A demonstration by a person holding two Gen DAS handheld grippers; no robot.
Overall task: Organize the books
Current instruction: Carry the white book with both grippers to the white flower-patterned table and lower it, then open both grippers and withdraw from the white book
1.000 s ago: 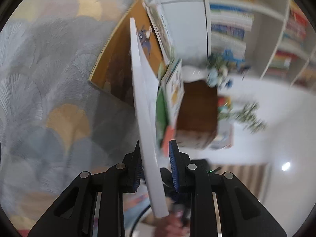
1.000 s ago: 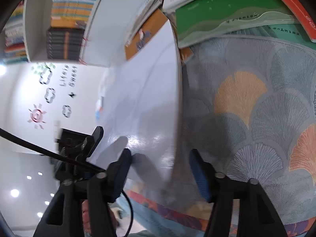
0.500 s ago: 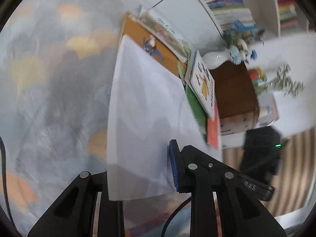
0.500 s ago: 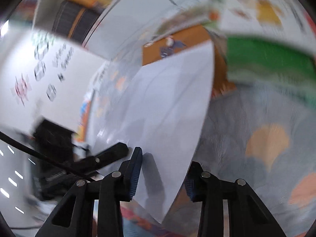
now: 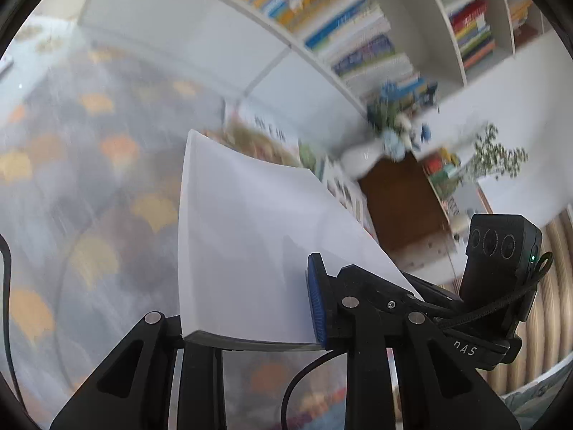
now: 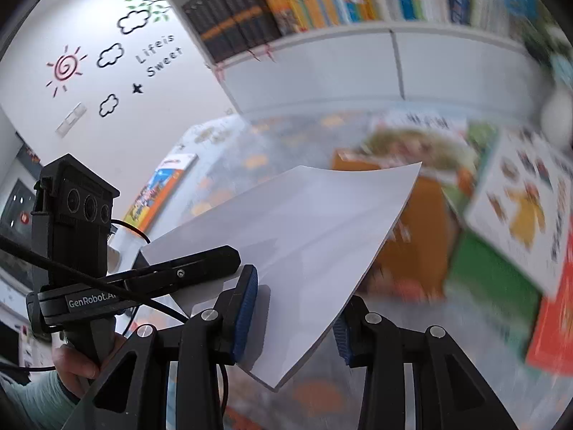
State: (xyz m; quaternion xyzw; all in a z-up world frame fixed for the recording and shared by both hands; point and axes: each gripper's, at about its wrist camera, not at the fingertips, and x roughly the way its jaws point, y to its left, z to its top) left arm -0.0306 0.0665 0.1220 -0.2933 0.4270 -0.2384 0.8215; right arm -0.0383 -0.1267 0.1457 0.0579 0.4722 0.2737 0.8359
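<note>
A big rug (image 5: 89, 186) covers the floor. Some books (image 6: 501, 222) lie on it. The white book (image 5: 247, 251) is up in the air. Both the left gripper (image 5: 250, 308) and right gripper (image 6: 297, 308) squeeze its edges.

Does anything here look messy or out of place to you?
Yes. Several picture books lie in a loose, overlapping heap on the patterned rug, at odd angles, below the shelves. One more book lies alone farther off. The white book is held up, tilted, between both tools.
</note>
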